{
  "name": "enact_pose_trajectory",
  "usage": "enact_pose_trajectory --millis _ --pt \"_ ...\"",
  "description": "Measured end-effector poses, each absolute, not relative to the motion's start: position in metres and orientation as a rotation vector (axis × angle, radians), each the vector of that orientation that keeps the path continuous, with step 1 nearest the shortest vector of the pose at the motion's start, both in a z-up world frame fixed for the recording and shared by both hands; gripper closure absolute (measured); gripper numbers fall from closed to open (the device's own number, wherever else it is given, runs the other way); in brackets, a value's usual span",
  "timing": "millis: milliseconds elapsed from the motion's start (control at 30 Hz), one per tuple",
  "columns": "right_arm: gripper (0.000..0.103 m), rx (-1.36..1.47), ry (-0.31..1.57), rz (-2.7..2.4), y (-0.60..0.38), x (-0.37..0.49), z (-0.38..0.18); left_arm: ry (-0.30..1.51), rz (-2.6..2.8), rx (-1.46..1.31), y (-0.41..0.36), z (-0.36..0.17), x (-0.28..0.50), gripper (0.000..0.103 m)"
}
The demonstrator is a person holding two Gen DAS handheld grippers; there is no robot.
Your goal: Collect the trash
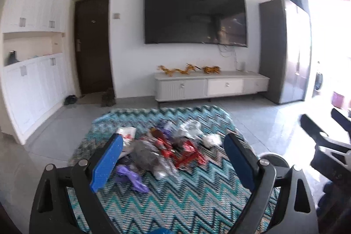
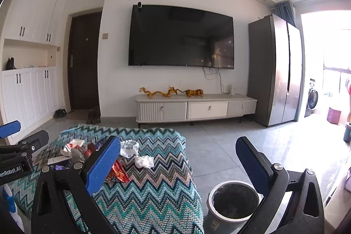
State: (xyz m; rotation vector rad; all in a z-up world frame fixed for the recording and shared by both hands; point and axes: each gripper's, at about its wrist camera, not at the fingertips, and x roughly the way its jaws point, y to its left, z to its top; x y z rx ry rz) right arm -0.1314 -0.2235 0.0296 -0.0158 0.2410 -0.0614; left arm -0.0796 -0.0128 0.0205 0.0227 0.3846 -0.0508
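A heap of trash lies on a table covered by a teal zigzag cloth (image 1: 186,196): red wrappers (image 1: 186,151), a grey plastic bag (image 1: 144,156), a purple glove (image 1: 133,177), a crumpled white tissue (image 1: 211,140) and clear plastic (image 1: 190,128). My left gripper (image 1: 173,149) is open and empty, hovering just short of the heap. My right gripper (image 2: 178,151) is open and empty, above the table's right edge. A grey trash bin (image 2: 234,203) with a dark liner stands on the floor right of the table. The tissue (image 2: 143,162) and red wrapper (image 2: 118,171) show in the right wrist view.
A white TV cabinet (image 2: 195,108) with gold figurines stands under a wall TV (image 2: 181,36). A grey fridge (image 2: 276,71) is at right, white cupboards (image 2: 28,89) and a dark door (image 2: 84,63) at left. Tiled floor (image 2: 219,146) surrounds the table.
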Motion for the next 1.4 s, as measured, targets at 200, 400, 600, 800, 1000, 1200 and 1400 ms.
enact_pose_trajectory --millis 200,400,600,800,1000,1200,1400 --pt "0.0 -0.021 0.336 -0.071 -0.226 -0.106 0.007 0.467 -0.176 0.047 -0.032 -0.003 -0.063 0.01" --pt "0.0 -0.027 0.407 -0.062 -0.225 -0.085 -0.01 0.545 -0.189 0.027 -0.02 -0.022 -0.037 0.01" --pt "0.0 0.013 0.507 0.034 -0.219 -0.055 -0.03 0.615 -0.105 -0.04 0.039 -0.042 -0.011 0.01" --pt "0.011 0.062 0.651 0.223 -0.195 -0.013 -0.065 0.709 -0.044 -0.095 0.101 -0.073 0.009 0.01" --pt "0.031 0.077 0.753 0.353 -0.164 0.024 -0.092 0.764 -0.05 -0.112 0.122 -0.097 0.031 0.011" --pt "0.032 0.046 0.783 0.444 -0.132 0.051 -0.106 0.831 -0.072 -0.127 0.122 -0.12 0.06 0.013" --pt "0.047 0.016 0.802 0.499 -0.11 0.075 -0.117 0.911 -0.081 -0.172 0.127 -0.145 0.08 0.043"
